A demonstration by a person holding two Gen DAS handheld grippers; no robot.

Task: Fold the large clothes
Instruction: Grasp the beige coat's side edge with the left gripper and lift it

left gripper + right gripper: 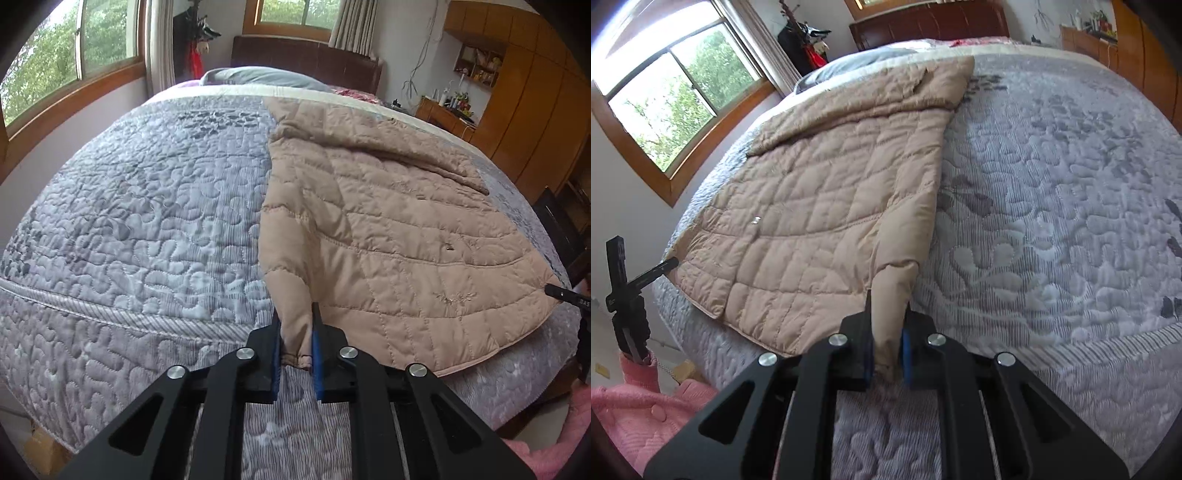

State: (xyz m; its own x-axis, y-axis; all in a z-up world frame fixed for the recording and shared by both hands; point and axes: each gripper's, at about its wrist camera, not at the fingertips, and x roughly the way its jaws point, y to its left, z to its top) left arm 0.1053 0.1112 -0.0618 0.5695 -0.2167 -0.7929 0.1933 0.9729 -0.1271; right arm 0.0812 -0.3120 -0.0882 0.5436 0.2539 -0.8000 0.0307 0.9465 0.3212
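A beige quilted jacket [388, 221] [812, 206] lies spread on the bed's grey-lavender quilted cover [147, 221] [1052, 221], its hem near the front edge. In the left wrist view my left gripper [295, 317] is shut on the jacket's sleeve end [295, 332] at the garment's left side; fabric fills the gap between the blue pads. In the right wrist view my right gripper [888, 310] is shut on the other sleeve end [892, 295] at the garment's right side. Both sleeve ends are slightly lifted off the cover.
A grey pillow [258, 75] and a dark headboard [306, 55] stand at the bed's far end. Windows [92, 37] line the left wall; a wooden wardrobe [535, 110] stands at the right. A person's pink sleeve [639, 369] shows low at the left.
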